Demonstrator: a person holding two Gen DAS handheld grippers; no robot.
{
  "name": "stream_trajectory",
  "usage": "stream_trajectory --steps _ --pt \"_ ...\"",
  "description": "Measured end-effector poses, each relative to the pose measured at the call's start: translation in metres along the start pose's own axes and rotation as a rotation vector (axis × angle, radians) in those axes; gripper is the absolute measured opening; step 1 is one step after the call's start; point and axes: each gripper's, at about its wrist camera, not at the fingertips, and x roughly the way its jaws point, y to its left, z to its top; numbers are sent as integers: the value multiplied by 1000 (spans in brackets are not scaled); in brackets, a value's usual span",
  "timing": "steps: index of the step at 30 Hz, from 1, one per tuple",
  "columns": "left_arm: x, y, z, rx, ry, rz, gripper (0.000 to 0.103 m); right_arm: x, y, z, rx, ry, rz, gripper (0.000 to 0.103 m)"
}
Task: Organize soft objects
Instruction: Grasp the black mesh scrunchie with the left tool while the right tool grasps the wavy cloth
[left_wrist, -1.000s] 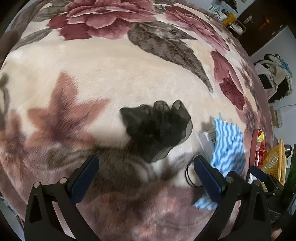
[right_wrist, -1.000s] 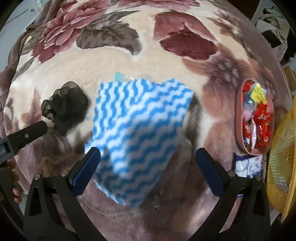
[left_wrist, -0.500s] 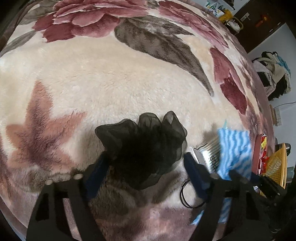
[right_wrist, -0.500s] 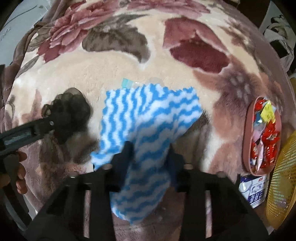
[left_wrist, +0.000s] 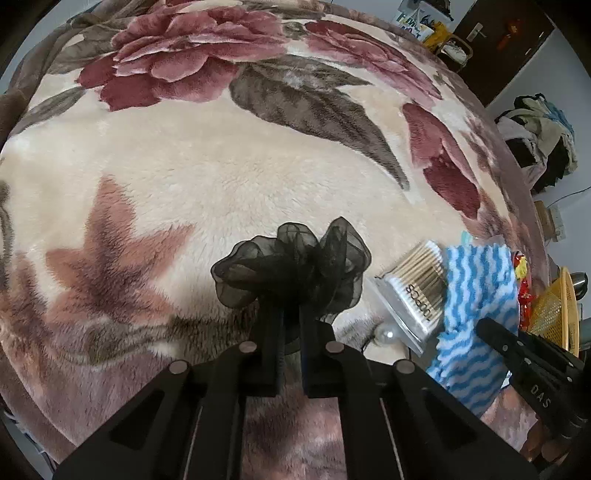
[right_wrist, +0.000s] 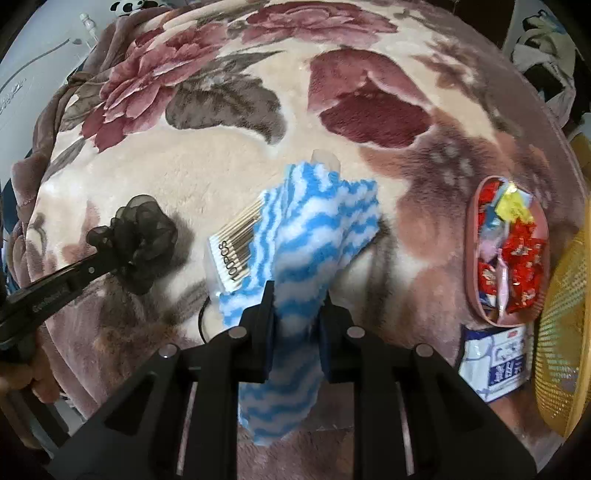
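A black sheer scrunchie (left_wrist: 291, 269) sits bunched at the tip of my left gripper (left_wrist: 290, 314), which is shut on it just above the flowered blanket (left_wrist: 221, 177). The right wrist view shows the same scrunchie (right_wrist: 144, 236) at the left, with a hand below it. My right gripper (right_wrist: 295, 295) is shut on a blue and white wavy cloth (right_wrist: 314, 229). The cloth is pinched into a fold; one end hangs toward the camera and the far end rests on the blanket. In the left wrist view the cloth (left_wrist: 476, 295) lies at the right.
A clear pack of cotton swabs (right_wrist: 232, 251) lies beside the cloth, with a thin black hair tie (right_wrist: 201, 321) near it. At the right are a pink tray of sweets (right_wrist: 506, 251), a tissue pack (right_wrist: 495, 362) and a yellow basket (right_wrist: 565, 332).
Both grippers went from wide open to shut, the left on the scrunchie and the right on the cloth. The cloth is bunched and raised, uncovering the swab pack.
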Motion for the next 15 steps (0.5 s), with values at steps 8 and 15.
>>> stream_trajectory --steps 8,15 --pt "-3 4 -3 -26 0 11 6 -8 -12 -7 52 -11 -31 84" --pt "6 6 1 -62 -3 12 47 -3 -21 -2 68 -29 -41 86"
